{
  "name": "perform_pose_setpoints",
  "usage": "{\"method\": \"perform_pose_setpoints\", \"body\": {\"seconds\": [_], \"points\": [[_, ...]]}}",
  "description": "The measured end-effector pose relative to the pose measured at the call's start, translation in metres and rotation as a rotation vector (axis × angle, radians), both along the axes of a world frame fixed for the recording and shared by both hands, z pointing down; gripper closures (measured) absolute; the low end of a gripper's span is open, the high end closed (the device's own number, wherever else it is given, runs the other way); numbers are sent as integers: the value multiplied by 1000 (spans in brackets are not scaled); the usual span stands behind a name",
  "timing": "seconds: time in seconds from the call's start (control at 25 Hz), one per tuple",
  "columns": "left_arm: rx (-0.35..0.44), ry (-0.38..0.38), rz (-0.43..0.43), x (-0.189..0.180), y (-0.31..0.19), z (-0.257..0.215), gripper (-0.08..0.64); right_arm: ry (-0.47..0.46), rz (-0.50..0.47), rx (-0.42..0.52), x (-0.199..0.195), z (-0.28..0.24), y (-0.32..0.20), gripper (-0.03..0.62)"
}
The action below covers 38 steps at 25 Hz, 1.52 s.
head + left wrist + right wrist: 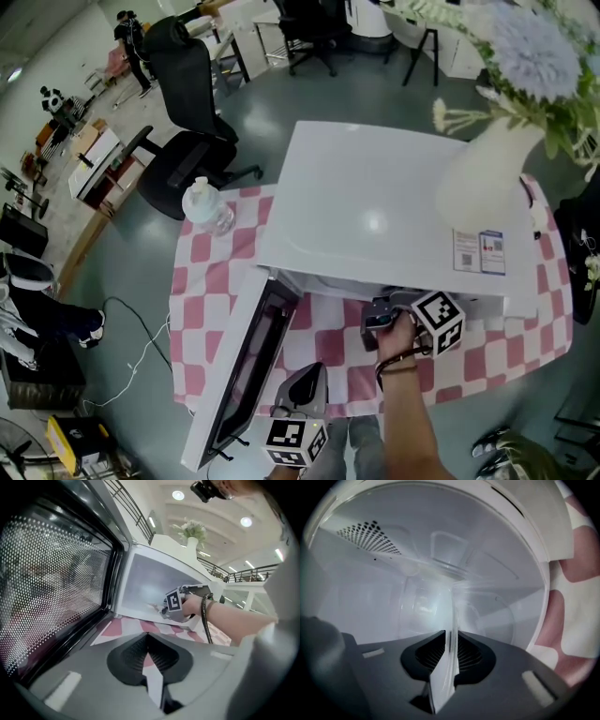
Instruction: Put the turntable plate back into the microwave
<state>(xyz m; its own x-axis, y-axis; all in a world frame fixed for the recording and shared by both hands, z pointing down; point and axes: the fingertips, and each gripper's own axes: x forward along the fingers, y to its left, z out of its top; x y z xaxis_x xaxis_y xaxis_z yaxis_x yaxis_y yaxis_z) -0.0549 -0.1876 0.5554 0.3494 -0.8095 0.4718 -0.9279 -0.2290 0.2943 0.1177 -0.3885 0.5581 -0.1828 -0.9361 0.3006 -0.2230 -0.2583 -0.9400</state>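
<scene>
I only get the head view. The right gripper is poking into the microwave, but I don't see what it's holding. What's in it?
Observer: The right gripper view shows it. The right gripper is shut on the rim of a clear glass plate, seen edge-on between the jaws.
Operator: Is the plate inside the microwave?
Observer: Yes. The white inside of the microwave surrounds it, and the vent holes in one wall show beyond the plate.
Operator: What about my left gripper?
Observer: The left gripper is shut with nothing in it, beside the open door.
</scene>
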Motion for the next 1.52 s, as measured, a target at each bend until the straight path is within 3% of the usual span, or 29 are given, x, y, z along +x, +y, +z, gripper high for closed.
{"method": "perform_pose_setpoints", "body": {"seconds": [0.56,0.76,1.52], "points": [[4,15,26,7,-4,-3,559,84,-142,-145,-12,8,19,500],[5,22,37,11,-3,-4,560,132,-175,-164,-10,9,25,491],[6,40,55,16,2,-6,558,147,-224,-203,-14,12,47,491]]}}
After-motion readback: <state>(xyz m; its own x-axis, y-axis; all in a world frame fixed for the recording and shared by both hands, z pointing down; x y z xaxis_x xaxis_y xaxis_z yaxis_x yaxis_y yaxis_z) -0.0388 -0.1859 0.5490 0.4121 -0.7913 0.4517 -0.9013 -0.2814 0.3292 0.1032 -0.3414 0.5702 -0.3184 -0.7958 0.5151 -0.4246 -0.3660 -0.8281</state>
